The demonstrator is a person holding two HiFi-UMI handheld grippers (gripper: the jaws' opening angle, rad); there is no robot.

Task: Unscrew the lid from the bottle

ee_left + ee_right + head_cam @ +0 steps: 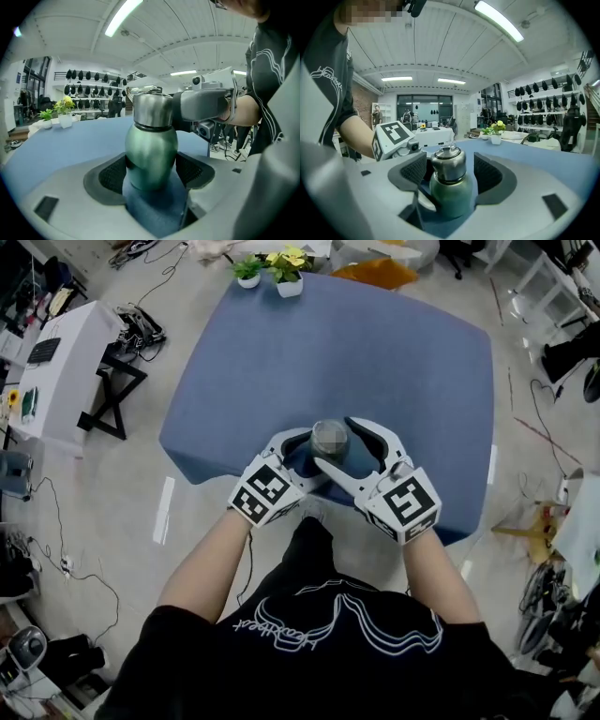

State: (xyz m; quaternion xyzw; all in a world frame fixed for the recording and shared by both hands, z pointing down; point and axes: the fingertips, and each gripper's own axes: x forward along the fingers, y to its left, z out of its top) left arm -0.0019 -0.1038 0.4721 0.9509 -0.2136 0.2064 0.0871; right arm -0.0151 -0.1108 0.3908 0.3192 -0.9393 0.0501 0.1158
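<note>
1. Your black shirt fills the bottom of the head view, forearms reaching up to 12 o'clock.
2. Green bottle stands upright on the blue table, near its 6 o'clock edge, right in front of you.
3. Your left gripper comes in from the bottle's 8 o'clock. It is clamped on the green body, with both dark pads against it.
4. Your right gripper comes in from 4 o'clock, higher up. Its jaws stand apart around the steel lid, with a gap on each side, so nothing is gripped.
5. Lid is on the bottle neck, seated straight.
6. Two potted plants sit at the table's 12 o'clock edge, well apart from the bottle.
7. White side table is on the floor at 9 o'clock.
</note>
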